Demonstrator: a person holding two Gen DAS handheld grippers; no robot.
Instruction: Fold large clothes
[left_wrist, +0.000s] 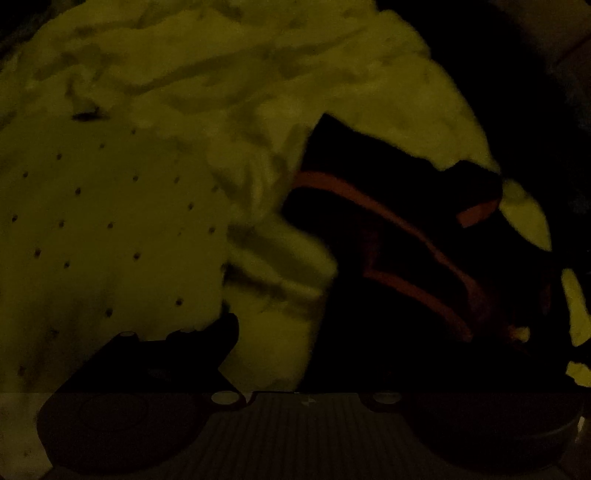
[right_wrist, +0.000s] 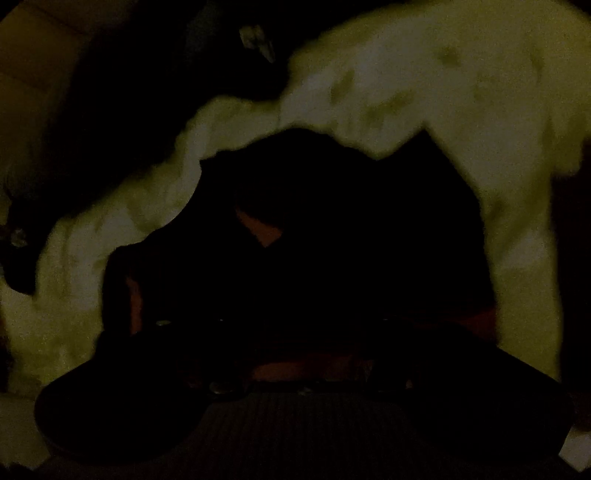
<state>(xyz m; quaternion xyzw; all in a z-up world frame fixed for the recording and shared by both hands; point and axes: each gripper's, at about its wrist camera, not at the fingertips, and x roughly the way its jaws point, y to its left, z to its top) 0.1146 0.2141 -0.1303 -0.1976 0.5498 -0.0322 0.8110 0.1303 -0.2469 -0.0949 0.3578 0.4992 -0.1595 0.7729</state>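
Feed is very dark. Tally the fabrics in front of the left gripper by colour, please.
Dark garment with orange-red stripes: 1
Pale crumpled sheet: 1
Pale cloth with small dark dots: 1
Total: 3

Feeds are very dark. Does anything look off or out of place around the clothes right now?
The dark garment with orange stripes lies crumpled, not flat, on the rumpled pale sheet. The right wrist view is too dark and blurred to judge. Nothing looks spilled or damaged.

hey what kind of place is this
Probably a bedroom: rumpled pale bedding, a dotted pale cloth and a dark garment with orange stripes lie together. It is too dim to be sure.
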